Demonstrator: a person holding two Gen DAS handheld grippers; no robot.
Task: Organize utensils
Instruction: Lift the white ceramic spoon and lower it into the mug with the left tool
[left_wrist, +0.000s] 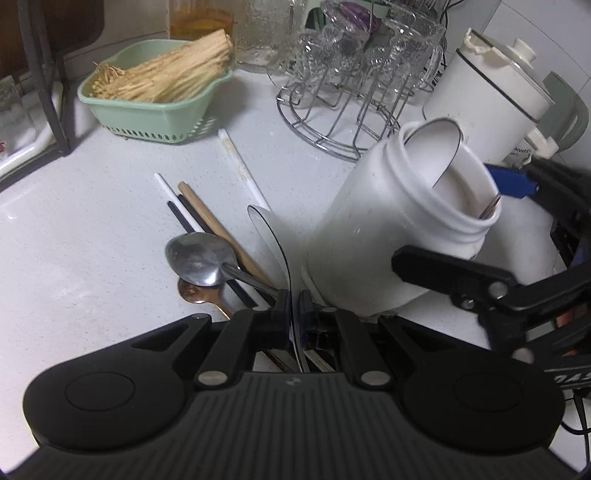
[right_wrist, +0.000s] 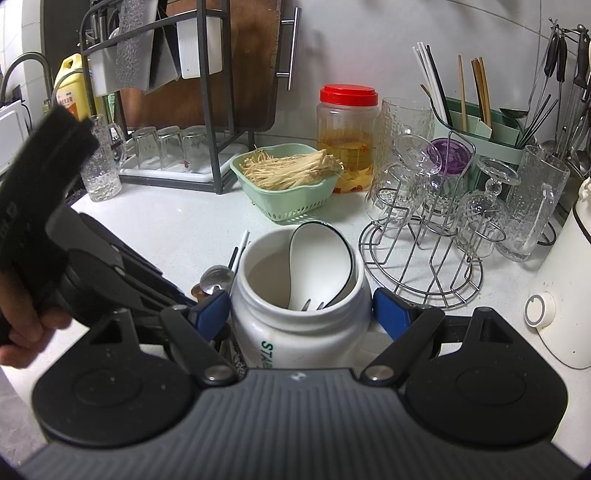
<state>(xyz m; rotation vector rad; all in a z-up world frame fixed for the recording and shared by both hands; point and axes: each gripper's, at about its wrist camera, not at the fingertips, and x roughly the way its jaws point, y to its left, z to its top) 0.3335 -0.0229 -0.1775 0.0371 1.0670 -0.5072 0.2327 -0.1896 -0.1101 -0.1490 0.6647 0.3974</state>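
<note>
My left gripper (left_wrist: 295, 306) is shut on the thin edge of a white spoon with a black rim (left_wrist: 271, 236), whose bowl points away over the counter. Just left of it lie a steel spoon (left_wrist: 197, 258), a copper spoon (left_wrist: 192, 293) and several chopsticks (left_wrist: 192, 210); one white chopstick (left_wrist: 240, 166) lies apart. My right gripper (right_wrist: 301, 314) is shut on a white jar (right_wrist: 295, 332), its blue pads (right_wrist: 212, 314) pressing both sides. In the left wrist view the jar (left_wrist: 388, 236) leans tilted. Inside it stand another black-rimmed white spoon (right_wrist: 317, 262) and a fork (right_wrist: 312, 305).
A green basket of dried noodles (right_wrist: 291, 181) sits behind the utensils. A wire rack with upturned glasses (right_wrist: 436, 206) stands at the right, a white kettle (left_wrist: 495, 96) beside it. A red-lidded jar (right_wrist: 347, 136), a green utensil caddy (right_wrist: 480, 125) and a dish rack (right_wrist: 177, 110) line the wall.
</note>
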